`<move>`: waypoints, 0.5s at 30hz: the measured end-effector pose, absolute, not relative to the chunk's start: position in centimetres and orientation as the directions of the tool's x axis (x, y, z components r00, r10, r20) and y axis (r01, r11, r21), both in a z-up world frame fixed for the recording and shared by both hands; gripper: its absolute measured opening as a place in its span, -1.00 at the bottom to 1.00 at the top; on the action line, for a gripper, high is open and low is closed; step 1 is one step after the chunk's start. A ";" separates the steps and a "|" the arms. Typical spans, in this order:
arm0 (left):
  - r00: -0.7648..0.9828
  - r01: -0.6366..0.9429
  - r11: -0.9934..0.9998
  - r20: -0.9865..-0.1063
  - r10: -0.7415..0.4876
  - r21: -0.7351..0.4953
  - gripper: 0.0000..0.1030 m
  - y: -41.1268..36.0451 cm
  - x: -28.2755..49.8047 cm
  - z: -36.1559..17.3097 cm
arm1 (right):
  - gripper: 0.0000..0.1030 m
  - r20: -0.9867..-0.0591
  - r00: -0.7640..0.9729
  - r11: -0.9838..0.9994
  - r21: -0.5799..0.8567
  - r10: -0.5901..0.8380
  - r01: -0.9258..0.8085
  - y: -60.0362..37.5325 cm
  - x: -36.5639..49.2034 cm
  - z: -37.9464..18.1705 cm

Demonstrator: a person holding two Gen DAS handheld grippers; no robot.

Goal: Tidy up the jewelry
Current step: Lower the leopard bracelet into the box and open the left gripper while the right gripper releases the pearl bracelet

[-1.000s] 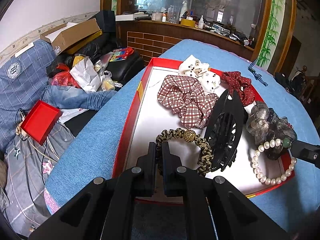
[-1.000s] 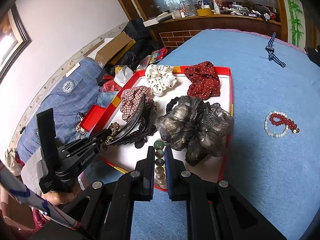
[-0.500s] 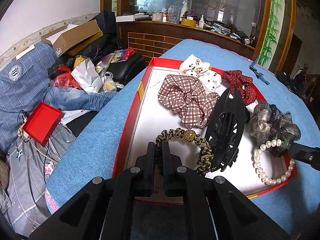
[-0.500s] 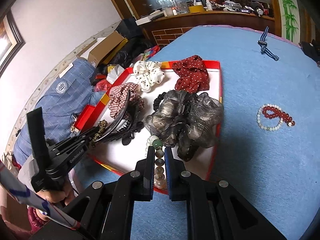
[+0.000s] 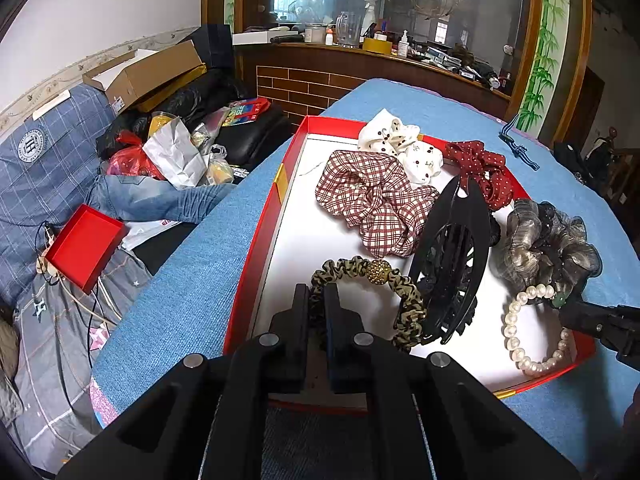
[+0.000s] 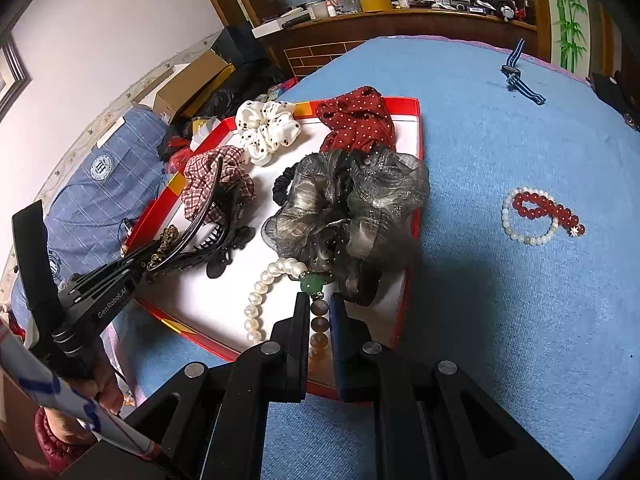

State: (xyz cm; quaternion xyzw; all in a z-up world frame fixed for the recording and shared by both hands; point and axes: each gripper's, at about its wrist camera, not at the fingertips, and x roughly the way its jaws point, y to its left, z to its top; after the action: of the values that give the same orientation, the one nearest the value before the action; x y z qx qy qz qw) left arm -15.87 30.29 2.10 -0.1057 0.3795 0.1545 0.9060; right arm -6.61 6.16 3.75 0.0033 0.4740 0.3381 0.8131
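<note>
Right wrist view | your right tool [image 6: 320, 316] pinches pearl bracelet [image 6: 256, 304], loop trailing far-left into red tray [image 6: 416, 216] | left tool [image 5: 316, 312] pinches leopard hair tie [image 5: 408, 304].

- Your right gripper [image 5: 600, 326] is cut off at the right edge of the left wrist view.
- The grey organza scrunchie [image 6: 352, 208] hides part of the pearl bracelet [image 6: 264, 288].
- Counter clutter at top is too small to tell.

Five scrunchies [image 5: 376, 196], three bracelets [image 6: 540, 216], one claw clip [image 5: 452, 264].
</note>
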 end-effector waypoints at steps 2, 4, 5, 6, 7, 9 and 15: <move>0.664 -0.360 0.930 -0.720 0.200 -0.073 -0.89 30.3 -15.9 2.1 | -0.78 -0.769 0.324 0.772 0.324 0.552 -0.546 6.1 -6.6 3.8; 0.664 -0.360 0.930 -0.721 0.201 -0.073 -0.89 30.3 -15.9 2.1 | -0.78 -0.768 0.323 0.771 0.324 0.553 -0.548 6.1 -6.6 3.8; 0.664 -0.360 0.930 -0.721 0.201 -0.073 -0.89 30.3 -15.9 2.1 | -0.78 -0.768 0.324 0.771 0.323 0.552 -0.548 6.1 -6.7 3.8; 0.664 -0.360 0.930 -0.721 0.200 -0.074 -0.89 30.3 -15.9 2.1 | -0.78 -0.768 0.324 0.772 0.324 0.552 -0.548 6.1 -6.7 3.8; 0.664 -0.361 0.930 -0.720 0.200 -0.075 -0.89 30.4 -15.9 2.1 | -0.78 -0.768 0.323 0.772 0.324 0.552 -0.547 6.1 -6.7 3.8; 0.663 -0.360 0.930 -0.721 0.201 -0.072 -0.89 30.2 -15.8 2.1 | -0.78 -0.768 0.323 0.771 0.324 0.553 -0.549 6.1 -6.7 3.8; 0.664 -0.360 0.930 -0.721 0.201 -0.072 -0.87 30.2 -15.8 2.0 | -0.78 -0.770 0.324 0.772 0.319 0.550 -0.550 6.1 -6.7 3.8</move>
State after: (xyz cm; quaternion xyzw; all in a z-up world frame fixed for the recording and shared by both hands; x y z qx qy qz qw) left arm -15.80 30.20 2.02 -0.1045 0.3798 0.1546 0.9060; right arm -6.72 6.13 3.83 -0.0003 0.4731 0.3380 0.8136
